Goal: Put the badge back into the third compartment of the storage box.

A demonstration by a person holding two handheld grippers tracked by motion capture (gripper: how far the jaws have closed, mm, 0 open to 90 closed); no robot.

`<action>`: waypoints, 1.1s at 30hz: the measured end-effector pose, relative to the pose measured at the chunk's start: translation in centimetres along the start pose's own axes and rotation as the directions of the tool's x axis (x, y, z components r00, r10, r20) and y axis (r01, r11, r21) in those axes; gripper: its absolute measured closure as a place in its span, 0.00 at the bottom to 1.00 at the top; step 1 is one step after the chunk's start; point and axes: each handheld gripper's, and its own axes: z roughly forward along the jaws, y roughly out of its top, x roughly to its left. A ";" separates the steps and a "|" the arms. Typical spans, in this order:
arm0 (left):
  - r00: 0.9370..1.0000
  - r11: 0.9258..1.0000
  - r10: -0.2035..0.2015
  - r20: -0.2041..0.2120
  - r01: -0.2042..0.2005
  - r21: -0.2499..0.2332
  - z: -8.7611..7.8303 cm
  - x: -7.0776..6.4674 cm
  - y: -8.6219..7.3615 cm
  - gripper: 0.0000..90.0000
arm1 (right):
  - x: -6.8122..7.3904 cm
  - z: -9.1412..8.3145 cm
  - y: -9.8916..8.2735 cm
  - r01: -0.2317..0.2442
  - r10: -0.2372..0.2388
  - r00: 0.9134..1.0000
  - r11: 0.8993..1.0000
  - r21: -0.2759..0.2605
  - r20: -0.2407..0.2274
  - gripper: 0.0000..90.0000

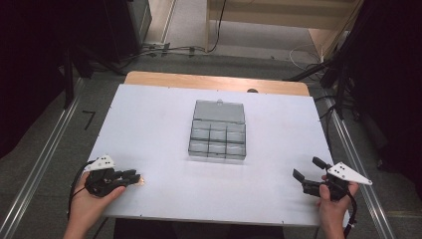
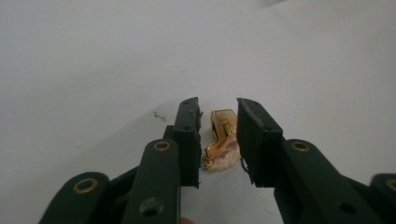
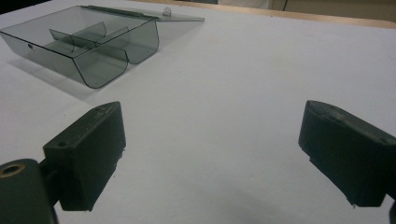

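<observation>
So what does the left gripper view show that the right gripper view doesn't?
Left gripper view: a small gold piece lying on the table between the left gripper's fingers. The right-hand finger looks to be against it; a thin gap shows at the other.

Right gripper view: the clear box, lid open, with dividers, off to the upper left, and the right gripper with its fingers wide apart and nothing between them.

Both: the white table and a pair of black fingers rising from the bottom.
</observation>
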 end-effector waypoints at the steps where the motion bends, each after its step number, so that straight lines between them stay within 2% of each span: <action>1: 1.000 1.000 0.004 0.003 -0.004 0.007 0.1 0.0 0.0 0.78 | 0.0 0.0 0.0 0.000 0.000 1.000 1.000 0.000 0.000 0.07; 5: 1.000 0.999 0.020 0.018 -0.020 0.028 0.3 -0.2 0.0 0.84 | 0.0 0.0 0.0 -0.001 0.001 1.000 1.000 0.005 -0.001 0.07; 11: 0.999 0.999 0.017 0.032 -0.018 0.031 0.1 -0.2 -0.1 0.87 | 0.1 0.1 0.0 0.003 -0.003 1.000 1.000 0.007 -0.005 0.07; 13: 0.999 0.999 0.012 0.044 -0.014 0.033 0.0 -0.2 -0.1 0.90 | 0.1 0.1 0.0 0.007 -0.006 1.000 1.000 0.009 -0.005 0.07; 20: 0.993 0.999 0.033 0.110 -0.036 0.028 -0.3 -0.6 -0.1 0.97 | 0.1 0.2 0.0 0.008 -0.008 1.000 1.000 0.013 -0.005 0.07; 24: 0.992 0.998 0.046 0.118 -0.049 0.027 -0.2 -0.9 0.0 1.00 | 0.1 0.2 0.0 0.006 -0.006 1.000 1.000 0.016 -0.005 0.07; 33: 0.995 0.998 0.051 0.088 -0.053 0.017 0.0 -1.3 0.2 1.00 | 0.1 0.1 0.0 0.009 -0.009 1.000 1.000 0.010 -0.006 0.07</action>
